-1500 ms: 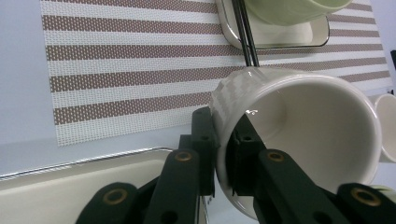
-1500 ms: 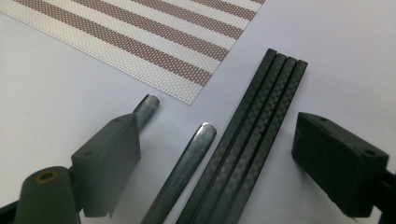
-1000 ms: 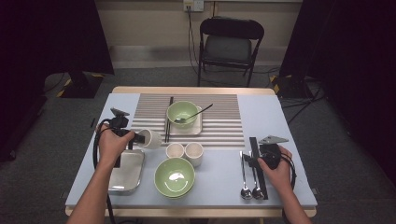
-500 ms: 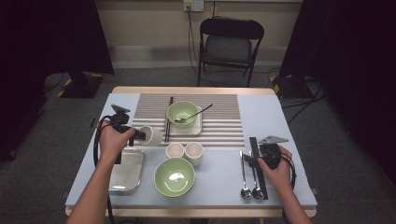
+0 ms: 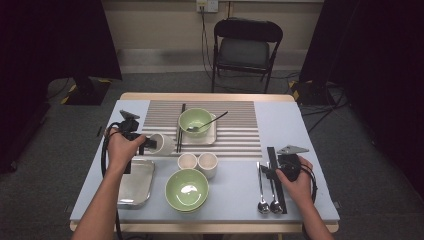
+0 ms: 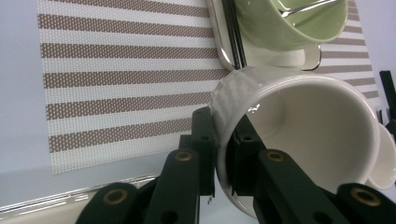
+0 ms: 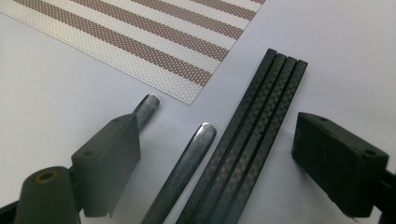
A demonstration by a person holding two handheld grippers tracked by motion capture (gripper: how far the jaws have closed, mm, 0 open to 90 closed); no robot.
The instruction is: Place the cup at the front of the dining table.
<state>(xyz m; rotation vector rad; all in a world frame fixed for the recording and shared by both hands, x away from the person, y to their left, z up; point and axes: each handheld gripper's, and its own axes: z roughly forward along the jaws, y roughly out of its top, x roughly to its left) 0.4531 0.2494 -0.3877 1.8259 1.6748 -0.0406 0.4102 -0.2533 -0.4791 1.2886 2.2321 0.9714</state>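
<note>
Dark curtains and a black folding chair (image 5: 247, 47) stand behind the pale blue table (image 5: 305, 130), where a brown-and-white striped woven placemat (image 5: 235, 137) lies across the far half; my left tool (image 5: 149, 144) is clamped on the wall of a white ceramic cup (image 5: 162, 143), one jaw inside the rim and one outside, and the cup hangs tilted on its side above the mat's left edge, just beside the black chopsticks (image 5: 179, 127) and the small steel tray that carries a green bowl (image 5: 195, 121) with a spoon in it; nearer me sit a rectangular steel tray (image 5: 136, 182), a second green ceramic bowl (image 5: 187, 188) and two small white cups (image 5: 198, 162); my right tool (image 5: 274, 171) rests with jaws wide, straddling two steel spoon handles (image 7: 187, 163) and a bundle of black carbon-weave chopsticks (image 7: 247, 140), gripping nothing. I judge I am mid-carry with the cup; next I must right it, lower it onto a free spot and only then let the jaws part, taking care not to knock the chopsticks.
</note>
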